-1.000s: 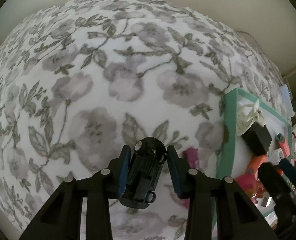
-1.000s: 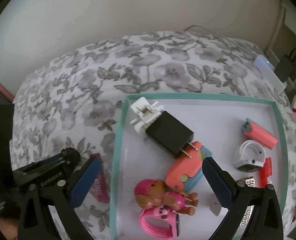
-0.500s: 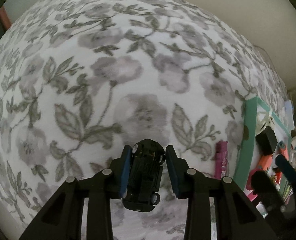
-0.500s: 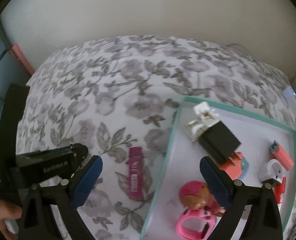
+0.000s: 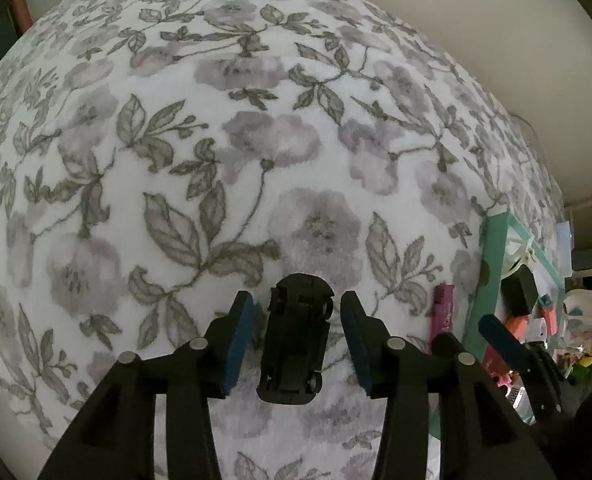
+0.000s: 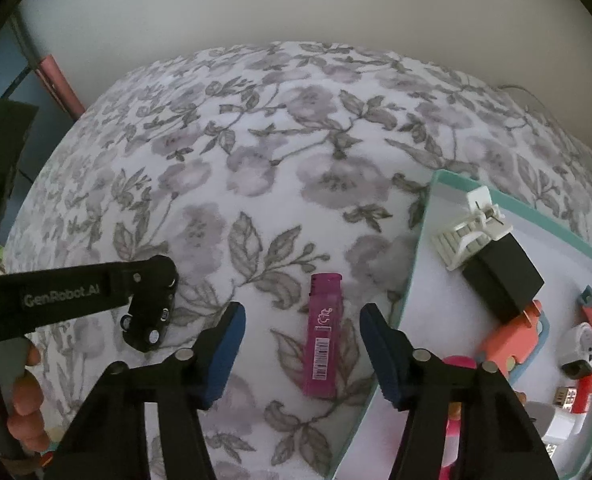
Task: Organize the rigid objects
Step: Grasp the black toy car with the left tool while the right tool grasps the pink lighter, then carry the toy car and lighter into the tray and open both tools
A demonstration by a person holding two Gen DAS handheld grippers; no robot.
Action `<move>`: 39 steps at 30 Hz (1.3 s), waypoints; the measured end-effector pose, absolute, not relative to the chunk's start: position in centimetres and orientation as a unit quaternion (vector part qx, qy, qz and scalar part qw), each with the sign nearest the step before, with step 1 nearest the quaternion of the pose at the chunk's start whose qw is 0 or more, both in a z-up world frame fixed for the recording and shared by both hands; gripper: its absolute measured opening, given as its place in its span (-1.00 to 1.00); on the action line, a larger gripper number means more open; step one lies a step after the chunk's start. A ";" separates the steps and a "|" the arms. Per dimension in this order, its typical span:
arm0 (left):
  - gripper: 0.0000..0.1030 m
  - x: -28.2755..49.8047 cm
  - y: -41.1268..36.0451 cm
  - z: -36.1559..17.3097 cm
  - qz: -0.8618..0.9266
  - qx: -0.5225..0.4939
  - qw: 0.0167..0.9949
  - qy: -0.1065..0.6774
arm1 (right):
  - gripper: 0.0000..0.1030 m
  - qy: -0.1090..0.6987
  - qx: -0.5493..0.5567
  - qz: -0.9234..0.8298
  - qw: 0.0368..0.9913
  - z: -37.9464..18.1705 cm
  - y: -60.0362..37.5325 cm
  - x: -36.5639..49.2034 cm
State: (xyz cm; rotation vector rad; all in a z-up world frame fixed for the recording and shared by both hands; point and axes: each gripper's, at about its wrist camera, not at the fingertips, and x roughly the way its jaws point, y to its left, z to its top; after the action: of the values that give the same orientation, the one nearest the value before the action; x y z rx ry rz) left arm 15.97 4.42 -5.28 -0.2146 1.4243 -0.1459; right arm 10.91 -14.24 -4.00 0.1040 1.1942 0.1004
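Observation:
A black toy car point(image 5: 296, 340) lies upside down on the floral cloth between the fingers of my left gripper point(image 5: 296, 320), which is open, with gaps on both sides of the car. The car also shows in the right wrist view point(image 6: 150, 316) under the left gripper's arm. My right gripper point(image 6: 301, 326) is open and straddles a pink lighter point(image 6: 323, 330) lying on the cloth. The lighter shows in the left wrist view point(image 5: 443, 312) too.
A teal-rimmed white tray point(image 6: 419, 248) sits at the right, holding a black charger point(image 6: 501, 276), a white clip point(image 6: 469, 228), an orange case point(image 6: 511, 336) and several small items. The floral cloth point(image 5: 256, 140) covers the table up to the back wall.
My left gripper opened and released the toy car onto the cloth. My right gripper swung left off the tray and now straddles the pink lighter.

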 end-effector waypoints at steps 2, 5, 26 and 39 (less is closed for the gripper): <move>-0.09 15.8 4.0 -5.1 -0.068 -0.098 0.749 0.651 | 0.07 0.566 0.047 0.044 0.822 -4.4 -14.2 11.0; -0.09 15.7 3.0 -5.2 -0.069 -0.090 0.749 0.652 | 0.00 0.577 0.045 0.037 0.814 -5.2 -14.1 11.1; -0.33 14.2 0.3 -7.4 -0.079 -0.046 0.740 0.667 | -0.58 0.595 0.035 0.050 0.801 -7.2 -12.4 10.9; -0.33 14.2 0.2 -7.3 -0.069 -0.042 0.744 0.663 | -0.58 0.585 0.007 0.034 0.810 -7.3 -11.4 10.7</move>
State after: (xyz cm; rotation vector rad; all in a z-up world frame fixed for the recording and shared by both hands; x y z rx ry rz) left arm 14.20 0.17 -7.31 -0.0921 1.4527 -0.1505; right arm 10.65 -11.42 -7.28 0.0155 1.2500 0.0730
